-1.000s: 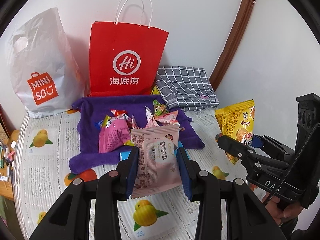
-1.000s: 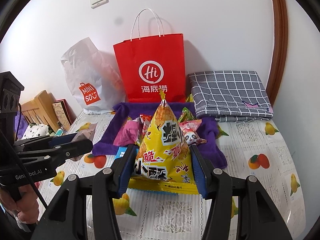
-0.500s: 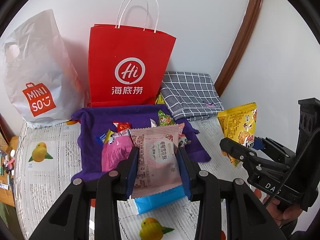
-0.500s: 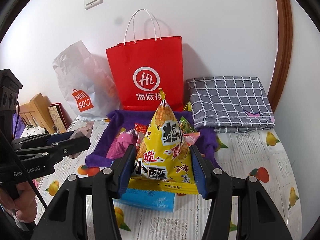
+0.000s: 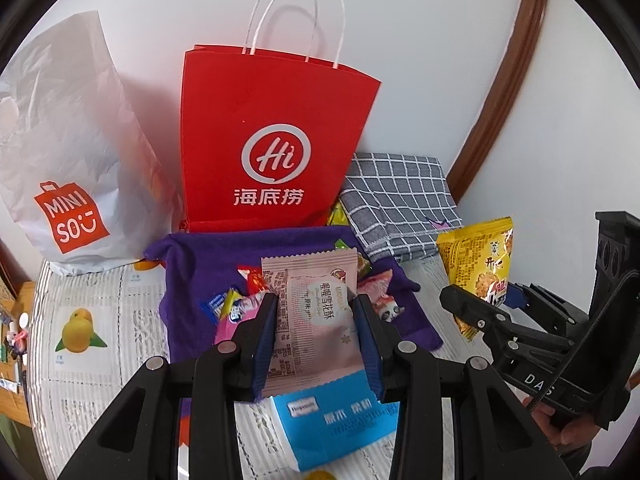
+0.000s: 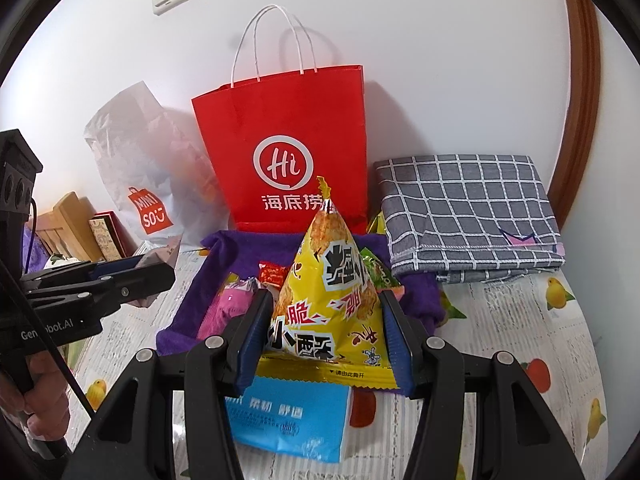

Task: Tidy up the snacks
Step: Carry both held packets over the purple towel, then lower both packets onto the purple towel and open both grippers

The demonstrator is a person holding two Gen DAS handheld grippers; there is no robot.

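Observation:
My left gripper is shut on a flat pink snack packet, held above the table in front of the purple cloth. My right gripper is shut on a yellow triangular snack bag; the same yellow bag shows at the right of the left wrist view. Several small snack packets lie on the purple cloth. A blue pack lies on the table under both grippers, also the blue pack. A red paper bag stands upright behind the cloth.
A white plastic bag stands at the left against the wall. A folded grey checked cloth lies at the back right. The fruit-print tablecloth covers the table. Wooden items and small boxes sit at the far left edge.
Both grippers have moved forward toward the red bag with their packets; the bags and purple cloth look bigger and closer. The blue pack has come into view beneath them.

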